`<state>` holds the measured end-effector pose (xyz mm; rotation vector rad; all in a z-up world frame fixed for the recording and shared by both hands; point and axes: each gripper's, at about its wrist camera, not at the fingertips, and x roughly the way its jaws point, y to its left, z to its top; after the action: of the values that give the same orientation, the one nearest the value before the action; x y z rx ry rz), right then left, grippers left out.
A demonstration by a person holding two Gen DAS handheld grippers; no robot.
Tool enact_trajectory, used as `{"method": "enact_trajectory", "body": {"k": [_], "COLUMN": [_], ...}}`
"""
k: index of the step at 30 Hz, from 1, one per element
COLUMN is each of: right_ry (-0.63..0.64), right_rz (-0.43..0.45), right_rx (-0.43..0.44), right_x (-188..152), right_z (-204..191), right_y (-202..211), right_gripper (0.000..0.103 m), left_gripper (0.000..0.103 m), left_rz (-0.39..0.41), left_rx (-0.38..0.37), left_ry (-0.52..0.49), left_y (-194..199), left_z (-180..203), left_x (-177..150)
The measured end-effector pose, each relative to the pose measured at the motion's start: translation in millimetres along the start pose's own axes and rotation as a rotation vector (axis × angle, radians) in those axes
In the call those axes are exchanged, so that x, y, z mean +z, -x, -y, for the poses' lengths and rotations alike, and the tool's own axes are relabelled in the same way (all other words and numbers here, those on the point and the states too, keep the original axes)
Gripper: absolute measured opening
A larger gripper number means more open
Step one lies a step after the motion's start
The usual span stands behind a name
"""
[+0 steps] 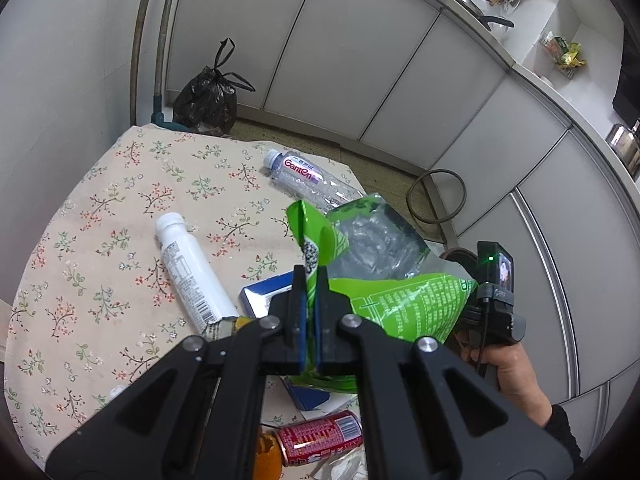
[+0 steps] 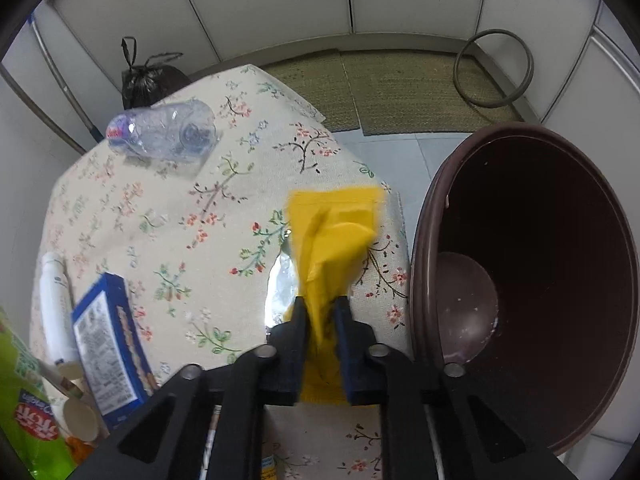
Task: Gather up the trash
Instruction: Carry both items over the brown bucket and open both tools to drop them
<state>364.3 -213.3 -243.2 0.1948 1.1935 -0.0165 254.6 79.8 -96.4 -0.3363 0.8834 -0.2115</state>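
Note:
My left gripper (image 1: 311,280) is shut on a green snack bag (image 1: 400,280) and holds it above the floral table (image 1: 120,208); the bag also shows in the right wrist view (image 2: 24,400). My right gripper (image 2: 320,308) is shut on a yellow wrapper (image 2: 332,232) with a foil inside, held over the table's right edge beside the brown trash bin (image 2: 528,280). On the table lie a clear plastic bottle (image 1: 312,178), a white bottle (image 1: 192,276), a blue box (image 2: 112,340) and a red can (image 1: 320,436).
A tied black trash bag (image 1: 208,100) sits on the floor behind the table. A ring (image 2: 496,68) lies on a mat by white cabinets (image 1: 360,60). Paper cups (image 2: 78,412) and orange peel (image 1: 266,456) lie near the table's front.

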Motion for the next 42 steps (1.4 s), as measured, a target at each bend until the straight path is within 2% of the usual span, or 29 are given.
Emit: {"method": "enact_trajectory", "body": {"k": [4,9,13,18,23,29,39,42], "right_ry": [-0.027,-0.007,-0.044,-0.138,-0.204,-0.245,-0.268,-0.281], "right_rz": [0.021,0.12,0.22,0.253,0.241,0.207,0.165,0.171], "right_rx": [0.05,0.072,0.015,-0.045,-0.099,-0.127,-0.131,-0.122], "right_x": [-1.8,-4.4,-8.2,-18.6,-31.7,-39.6,-47.5,-47.5], "right_z": [1.6,5.9,37.3,94.8,154.3,195.4,218.1,217.8], "right_y": [17.0,69.1,119.3,149.3,159.4,154.7,143.9,143.5], "right_gripper": [0.01,0.01,0.01,0.01,0.011,0.011,0.012,0.02], "left_gripper": [0.004,0.004,0.004,0.004,0.004,0.004,0.005,0.008], "left_rz": [0.028,0.068,0.084,0.073,0.058,0.052,0.039,0.046], "left_rx": [-0.002,0.004,-0.005,-0.049,-0.048,-0.047,-0.037,-0.03], "left_ry": [-0.006,-0.045,-0.148,-0.224,-0.33,-0.444,-0.524,-0.535], "left_y": [7.8,14.4,5.9,-23.7,-63.8,-108.3,-140.1,-140.5], "left_z": [7.2,31.4,77.5,141.2,199.8,250.9,284.8,291.9], "left_x": [1.6,2.0,0.1,-2.1,-15.2,-35.1,-52.9,-55.5]}}
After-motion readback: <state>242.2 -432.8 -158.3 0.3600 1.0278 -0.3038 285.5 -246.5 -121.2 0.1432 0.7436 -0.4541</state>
